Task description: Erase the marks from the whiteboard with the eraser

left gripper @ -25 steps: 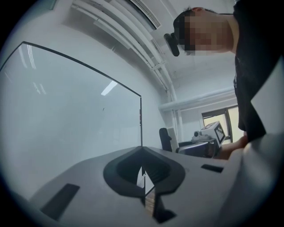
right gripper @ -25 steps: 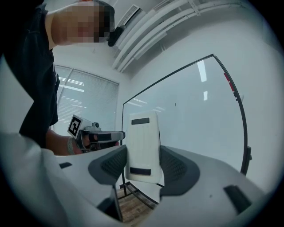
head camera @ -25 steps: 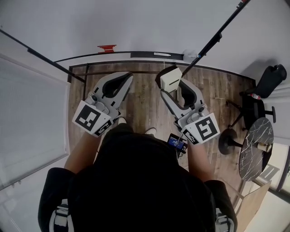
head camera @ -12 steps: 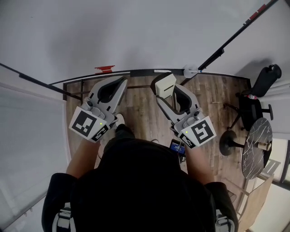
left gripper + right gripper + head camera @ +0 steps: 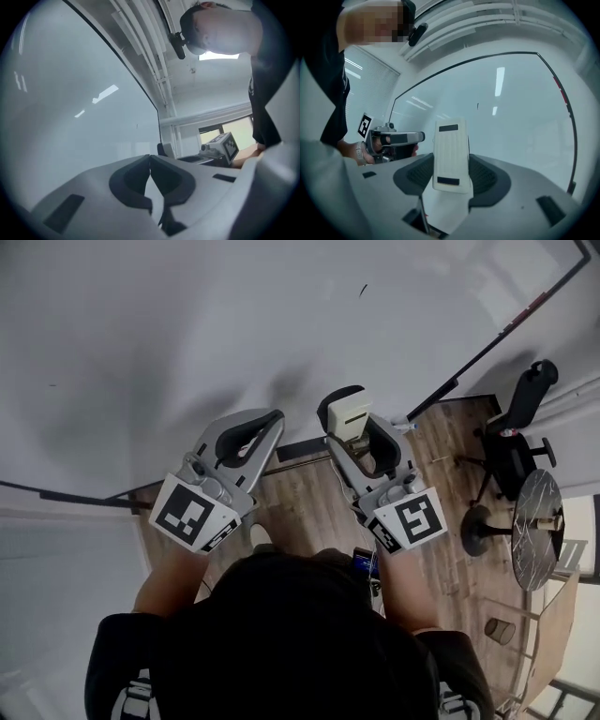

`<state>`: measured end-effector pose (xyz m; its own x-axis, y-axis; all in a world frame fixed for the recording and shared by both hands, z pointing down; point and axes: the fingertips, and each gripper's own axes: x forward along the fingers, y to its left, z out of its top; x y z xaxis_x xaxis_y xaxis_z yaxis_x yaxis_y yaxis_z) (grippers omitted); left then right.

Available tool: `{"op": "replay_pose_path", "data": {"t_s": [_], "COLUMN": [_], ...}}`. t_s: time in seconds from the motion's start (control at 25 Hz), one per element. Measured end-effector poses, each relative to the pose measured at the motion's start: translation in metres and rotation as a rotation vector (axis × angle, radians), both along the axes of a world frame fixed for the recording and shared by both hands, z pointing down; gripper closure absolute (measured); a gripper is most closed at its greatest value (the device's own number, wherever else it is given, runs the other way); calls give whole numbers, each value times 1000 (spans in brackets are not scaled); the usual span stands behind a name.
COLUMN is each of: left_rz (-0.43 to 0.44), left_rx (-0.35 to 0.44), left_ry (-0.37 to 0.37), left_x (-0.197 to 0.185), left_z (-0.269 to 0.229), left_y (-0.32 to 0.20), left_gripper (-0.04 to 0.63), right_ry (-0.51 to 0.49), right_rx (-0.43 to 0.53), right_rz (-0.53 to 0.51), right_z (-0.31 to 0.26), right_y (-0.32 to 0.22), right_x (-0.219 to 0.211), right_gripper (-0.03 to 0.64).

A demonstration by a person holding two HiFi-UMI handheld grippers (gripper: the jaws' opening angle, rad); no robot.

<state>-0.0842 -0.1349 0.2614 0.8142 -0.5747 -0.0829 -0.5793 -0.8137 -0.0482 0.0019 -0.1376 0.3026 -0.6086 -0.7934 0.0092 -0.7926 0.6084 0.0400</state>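
The whiteboard [image 5: 187, 324] fills the upper part of the head view. A short dark mark [image 5: 363, 289] sits on it, above and slightly right of my right gripper. That mark [image 5: 477, 106] shows in the right gripper view just above the eraser. My right gripper [image 5: 349, 407] is shut on the white eraser [image 5: 353, 414], which stands upright between the jaws [image 5: 451, 154]. My left gripper [image 5: 277, 415] is beside it on the left, shut and holding nothing [image 5: 150, 157]. Both hang just in front of the board's lower part.
The board's black frame [image 5: 487, 348] slants away at the upper right. Wooden floor [image 5: 309, 502] lies below the grippers. A black office chair [image 5: 520, 418] and a round marble-topped table [image 5: 534, 531] stand at the right.
Both grippers have risen along the whiteboard, which now fills much more of the head view. The mark has come into sight. The eraser stays in the right gripper.
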Motion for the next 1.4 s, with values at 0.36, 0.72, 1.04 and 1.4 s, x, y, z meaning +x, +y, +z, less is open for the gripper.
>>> {"op": "replay_pose_path", "data": {"t_s": [0.36, 0.72, 1.04, 1.4], "left_rz": [-133, -194, -187, -180], "left_rx": [138, 127, 132, 127], "left_ry": [1, 36, 37, 37], "left_x": [13, 13, 22, 18], "left_z": [-35, -38, -42, -45], "left_y": [-45, -65, -72, -77], "left_gripper": [589, 589, 589, 589], "right_ry": [27, 76, 31, -33], "right_rx": [182, 206, 195, 178], "right_rz": [103, 116, 207, 301], "right_z": [-98, -109, -117, -123], "right_y": [-68, -105, -118, -126], "right_x": [18, 0, 41, 93], "right_gripper": [385, 385, 385, 385]}}
